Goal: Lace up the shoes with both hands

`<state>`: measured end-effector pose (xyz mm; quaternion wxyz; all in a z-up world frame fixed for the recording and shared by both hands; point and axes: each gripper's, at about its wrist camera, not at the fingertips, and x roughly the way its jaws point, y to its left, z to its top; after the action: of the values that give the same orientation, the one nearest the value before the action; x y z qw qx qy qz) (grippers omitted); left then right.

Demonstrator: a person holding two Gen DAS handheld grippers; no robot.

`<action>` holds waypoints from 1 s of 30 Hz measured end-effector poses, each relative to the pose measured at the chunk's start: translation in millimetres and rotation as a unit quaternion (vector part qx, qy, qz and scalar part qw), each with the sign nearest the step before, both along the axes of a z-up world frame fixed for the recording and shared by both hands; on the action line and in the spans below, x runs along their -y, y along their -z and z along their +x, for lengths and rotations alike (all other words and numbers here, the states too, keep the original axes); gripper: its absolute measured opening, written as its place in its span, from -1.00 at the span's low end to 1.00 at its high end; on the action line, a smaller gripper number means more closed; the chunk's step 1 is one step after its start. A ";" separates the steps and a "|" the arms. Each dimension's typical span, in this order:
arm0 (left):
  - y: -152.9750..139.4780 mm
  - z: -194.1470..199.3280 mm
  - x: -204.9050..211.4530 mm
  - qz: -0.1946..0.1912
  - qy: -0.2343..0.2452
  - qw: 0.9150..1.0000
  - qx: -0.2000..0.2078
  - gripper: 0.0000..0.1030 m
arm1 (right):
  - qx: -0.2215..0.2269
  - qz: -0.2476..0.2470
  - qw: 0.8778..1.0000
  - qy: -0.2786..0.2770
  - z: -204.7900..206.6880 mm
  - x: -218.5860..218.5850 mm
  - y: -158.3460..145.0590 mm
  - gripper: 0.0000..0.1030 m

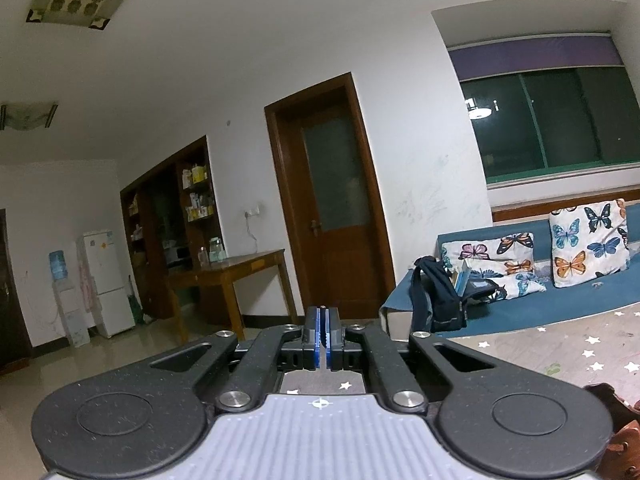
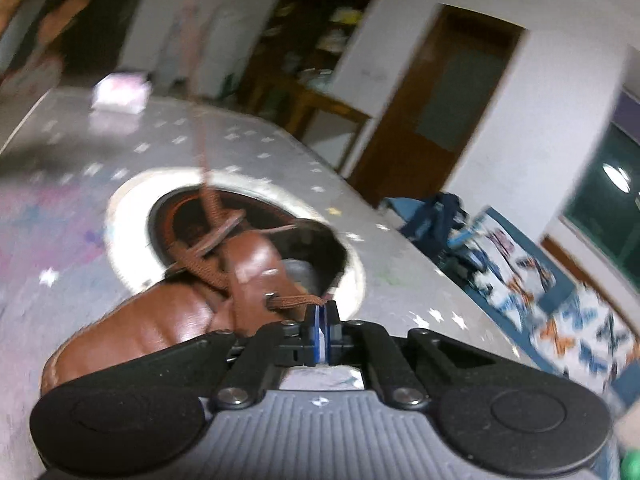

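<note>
A brown leather shoe [image 2: 160,320] with a white sole lies on the star-patterned tablecloth [image 2: 400,248], just ahead of my right gripper [image 2: 321,308]. That gripper is shut on a brown lace [image 2: 296,301] that comes out of an eyelet on the shoe's right flap. The other lace end [image 2: 202,140] rises taut and blurred from the crossed lacing toward the top of the right wrist view. My left gripper [image 1: 322,314] is shut and points up into the room, with a small brown bit of lace pinched at its tips. Only an edge of the shoe [image 1: 624,436] shows at lower right.
A white box [image 2: 118,94] sits at the far side of the table, near a person [image 2: 36,20]. Beyond the table stand a blue sofa [image 1: 560,300] with butterfly cushions, a dark backpack [image 1: 438,296], a wooden door [image 1: 336,208] and a wooden desk [image 1: 236,268].
</note>
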<state>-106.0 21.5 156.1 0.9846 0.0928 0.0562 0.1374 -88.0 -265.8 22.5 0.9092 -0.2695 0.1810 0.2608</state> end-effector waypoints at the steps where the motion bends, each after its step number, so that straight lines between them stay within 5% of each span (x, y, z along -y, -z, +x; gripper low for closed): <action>1: 0.3 0.6 -0.7 0.002 -0.004 1.000 0.001 -0.95 | 0.005 0.005 1.000 0.017 1.8 3.3 -0.2 -1.00; 5: 3.0 5.0 -5.4 -0.013 -0.005 1.000 -0.012 -0.95 | -0.013 0.036 0.997 0.062 13.2 24.4 -4.1 -1.00; 10: 8.8 13.1 -7.4 -0.012 -0.003 0.999 -0.043 -0.88 | -0.050 0.048 0.996 0.049 11.6 31.6 -7.2 -0.95; 12: 11.4 16.6 -8.9 -0.013 -0.002 0.998 -0.056 -0.75 | -0.042 0.032 0.998 0.038 8.0 26.6 -5.0 -0.87; 14: 14.3 20.1 -10.2 -0.011 -0.003 0.998 -0.069 -0.71 | -0.033 0.016 0.999 0.027 4.4 21.7 -2.8 -0.54; 23: 33.0 16.1 -8.7 -0.022 0.045 0.991 -0.121 -0.66 | 0.004 -0.056 0.998 -0.023 -11.8 -0.7 7.1 -0.54; 27: 50.8 10.7 10.5 -0.010 0.135 0.977 -0.167 -0.59 | 0.025 -0.082 0.995 -0.040 -13.6 -11.9 12.4 -0.59; 29: 63.8 7.6 25.7 0.004 0.189 0.963 -0.194 -0.51 | 0.020 -0.071 0.997 -0.039 -9.8 -13.8 12.2 -0.93; 30: 71.5 6.1 34.8 0.014 0.209 0.956 -0.206 -0.50 | 0.013 -0.056 0.998 -0.035 -7.7 -13.1 10.5 -0.94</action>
<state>-99.9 -13.4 84.6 0.9570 0.1425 0.2351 -0.0928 -95.7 -252.8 11.9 0.8852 -0.3297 0.1746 0.2780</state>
